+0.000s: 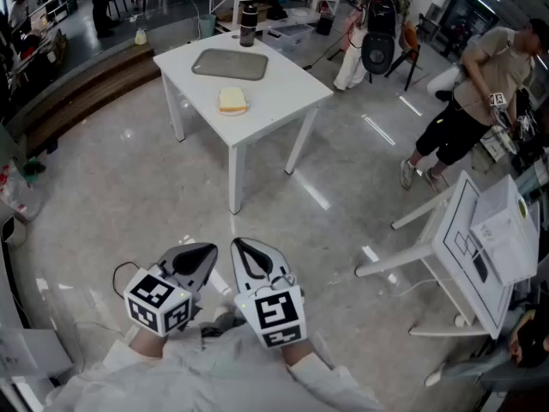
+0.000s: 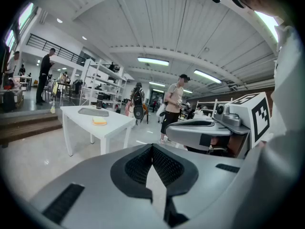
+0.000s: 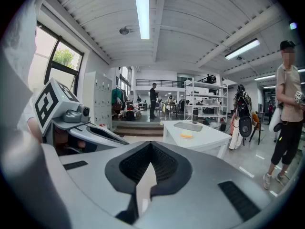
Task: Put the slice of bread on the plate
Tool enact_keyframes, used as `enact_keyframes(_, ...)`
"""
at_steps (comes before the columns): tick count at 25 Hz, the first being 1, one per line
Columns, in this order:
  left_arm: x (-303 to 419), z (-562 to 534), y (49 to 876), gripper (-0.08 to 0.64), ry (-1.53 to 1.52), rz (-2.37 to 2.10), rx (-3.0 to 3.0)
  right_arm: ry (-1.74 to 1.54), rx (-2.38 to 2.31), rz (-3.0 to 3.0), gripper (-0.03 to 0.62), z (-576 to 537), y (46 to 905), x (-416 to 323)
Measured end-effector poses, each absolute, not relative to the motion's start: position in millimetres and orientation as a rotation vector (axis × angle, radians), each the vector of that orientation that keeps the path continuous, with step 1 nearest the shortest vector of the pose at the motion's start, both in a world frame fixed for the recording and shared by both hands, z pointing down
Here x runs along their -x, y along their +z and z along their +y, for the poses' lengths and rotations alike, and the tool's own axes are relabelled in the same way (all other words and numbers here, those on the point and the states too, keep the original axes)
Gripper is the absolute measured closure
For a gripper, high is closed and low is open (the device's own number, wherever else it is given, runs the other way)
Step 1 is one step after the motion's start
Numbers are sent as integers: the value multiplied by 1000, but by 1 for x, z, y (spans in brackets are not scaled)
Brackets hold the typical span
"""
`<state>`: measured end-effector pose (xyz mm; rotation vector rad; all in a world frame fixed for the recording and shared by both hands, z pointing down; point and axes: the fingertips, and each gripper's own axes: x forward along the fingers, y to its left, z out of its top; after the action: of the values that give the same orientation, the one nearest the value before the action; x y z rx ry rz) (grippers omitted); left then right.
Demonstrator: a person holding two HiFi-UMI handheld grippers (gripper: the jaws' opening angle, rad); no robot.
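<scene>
Pale square bread slice (image 1: 232,100) looks soft, light; pinch edges gently; left hand-held gripper (image 2: 152,147), right hand-held gripper (image 3: 151,144) closed, empty.

No legible text or labels

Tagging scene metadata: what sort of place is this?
Probably a big open lab or workshop hall, not a home. White shelving racks line the back, a railed mezzanine runs above, and a lone white table stands on a polished floor with a person nearby.
</scene>
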<state>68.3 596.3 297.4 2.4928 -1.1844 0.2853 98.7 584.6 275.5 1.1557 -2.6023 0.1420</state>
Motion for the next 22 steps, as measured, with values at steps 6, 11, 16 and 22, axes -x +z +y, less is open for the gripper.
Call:
enact_keyframes(6, -71, 595, 304, 551, 288, -1179, -2487, 148, -1130, -2602, 580, 584, 281, -98)
enact_keyframes(11, -81, 593, 301, 551, 236, -1156, -2471, 160, -1119, -2597, 580, 584, 285, -104)
enact_keyframes(16, -82, 588, 299, 551, 211, -1167, -2454, 240, -1125, -2654, 580, 579, 278, -109)
enact_keyframes(22, -85, 584, 308, 551, 177, -1205, -2404, 316, -1112, -2670, 578, 576, 283, -122)
